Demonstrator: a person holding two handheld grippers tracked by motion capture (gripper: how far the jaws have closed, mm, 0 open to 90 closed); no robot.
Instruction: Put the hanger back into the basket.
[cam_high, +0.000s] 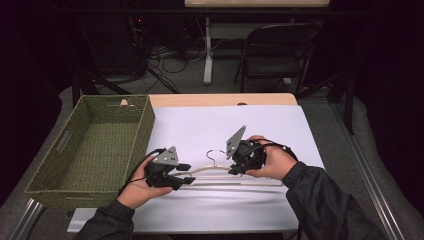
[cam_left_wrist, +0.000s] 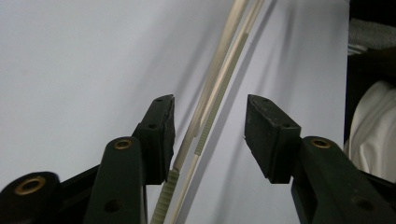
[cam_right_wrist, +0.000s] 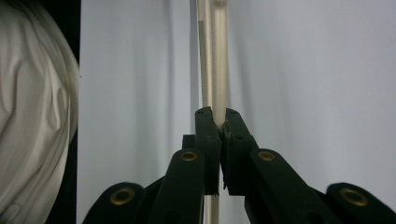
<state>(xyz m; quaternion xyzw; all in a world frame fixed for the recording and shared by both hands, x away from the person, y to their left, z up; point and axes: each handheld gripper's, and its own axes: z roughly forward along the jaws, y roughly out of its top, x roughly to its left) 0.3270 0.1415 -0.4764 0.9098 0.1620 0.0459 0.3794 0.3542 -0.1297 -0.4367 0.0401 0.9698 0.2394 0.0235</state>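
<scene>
High view: fixed above the person's side, looks forward and down over the table (cam_high: 225, 117), the green basket (cam_high: 90, 145) at left, floor and a chair (cam_high: 280, 50) beyond. Both forearms enter from the bottom edge. Moderate distance; whole tabletop in frame.

Left gripper view: rides on the left gripper (cam_left_wrist: 210, 135), looks along its two jaws, very close to the white table cover (cam_left_wrist: 84, 60). The hanger (cam_left_wrist: 219, 79) runs up between the jaws.

Right gripper view: rides on the right gripper (cam_right_wrist: 217, 119), same close range, faces along the hanger's bars (cam_right_wrist: 212, 60).

Shared: all three views take in the hanger and the white cover beneath it; the high view also holds both grippers.
</scene>
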